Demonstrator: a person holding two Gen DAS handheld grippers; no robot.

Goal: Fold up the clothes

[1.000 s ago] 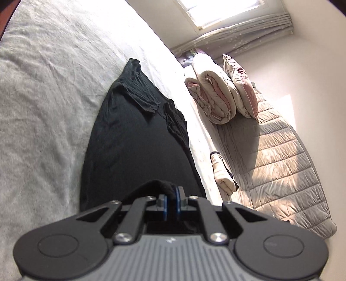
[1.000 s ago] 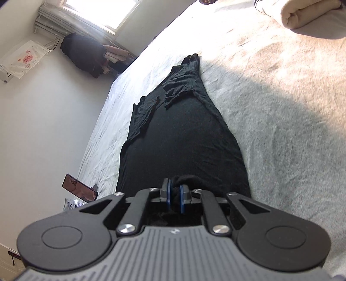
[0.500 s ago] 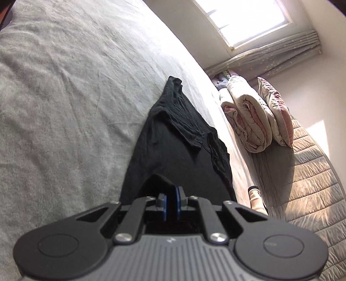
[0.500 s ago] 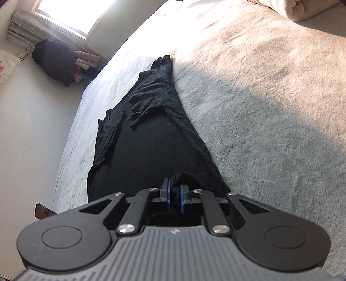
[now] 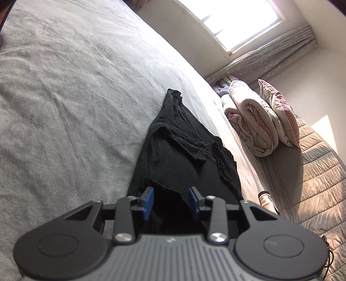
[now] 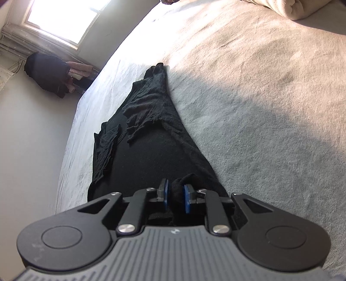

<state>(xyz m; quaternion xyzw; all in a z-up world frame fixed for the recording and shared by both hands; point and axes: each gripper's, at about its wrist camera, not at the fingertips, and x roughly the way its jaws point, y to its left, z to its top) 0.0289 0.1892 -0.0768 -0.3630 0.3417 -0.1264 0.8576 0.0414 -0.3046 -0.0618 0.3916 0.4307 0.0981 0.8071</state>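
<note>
A black T-shirt [image 5: 179,155] lies on the grey bed sheet [image 5: 64,97], sleeves folded inward, its near hem folded over toward the collar. My left gripper [image 5: 170,203] is open, its blue pads spread over the folded hem with no cloth pinched. In the right wrist view the same shirt [image 6: 151,147] stretches away from me. My right gripper [image 6: 175,200] has its jaws partly apart with a bunch of black cloth still sitting between the pads.
A rolled duvet [image 5: 253,121] and a pillow [image 5: 279,112] lie on a quilted mattress [image 5: 307,179] right of the bed. A window [image 5: 240,19] is beyond. Dark clothes [image 6: 49,75] are piled by the window at the left. A beige blanket roll [image 6: 292,8] lies at the far right.
Both grippers carried the shirt's hem forward toward the collar. The left gripper has opened and let go; the right gripper's jaws have parted slightly.
</note>
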